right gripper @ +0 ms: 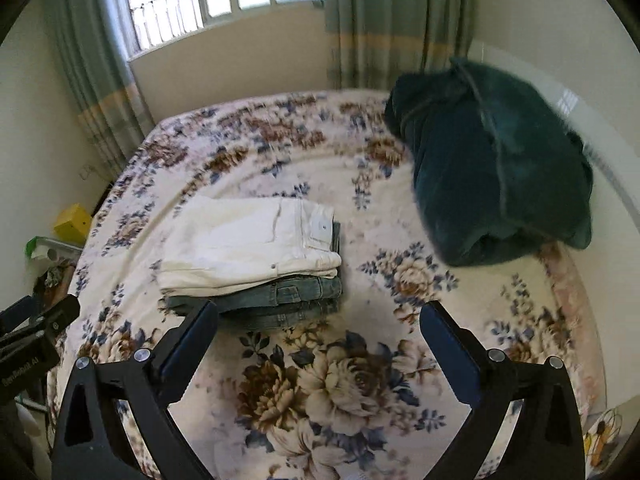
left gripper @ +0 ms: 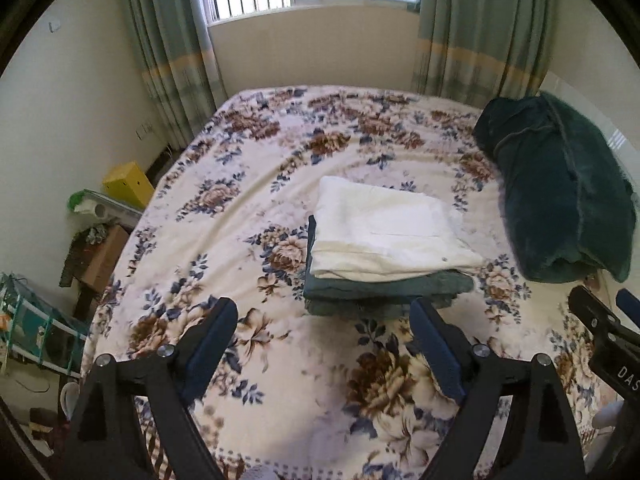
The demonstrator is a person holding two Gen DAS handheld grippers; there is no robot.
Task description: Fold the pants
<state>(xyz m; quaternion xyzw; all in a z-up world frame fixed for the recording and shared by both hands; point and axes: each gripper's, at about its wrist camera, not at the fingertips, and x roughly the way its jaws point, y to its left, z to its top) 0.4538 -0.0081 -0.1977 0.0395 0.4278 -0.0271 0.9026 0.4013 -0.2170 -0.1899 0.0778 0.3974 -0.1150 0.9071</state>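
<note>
Folded white pants (left gripper: 384,232) lie on top of folded grey-green pants (left gripper: 384,286), a neat stack in the middle of the floral bed (left gripper: 224,208). The stack also shows in the right wrist view: white pants (right gripper: 248,244) over grey-green pants (right gripper: 280,300). My left gripper (left gripper: 324,312) is open and empty, held above the bed just short of the stack. My right gripper (right gripper: 320,316) is open and empty, to the right of the stack's near edge. The right gripper's body shows at the left wrist view's right edge (left gripper: 600,320).
A rolled dark green blanket (left gripper: 560,192) lies at the bed's right side, also in the right wrist view (right gripper: 500,164). Curtains and a window stand behind the bed. A yellow box (left gripper: 128,182), cartons and shelves crowd the floor left of the bed.
</note>
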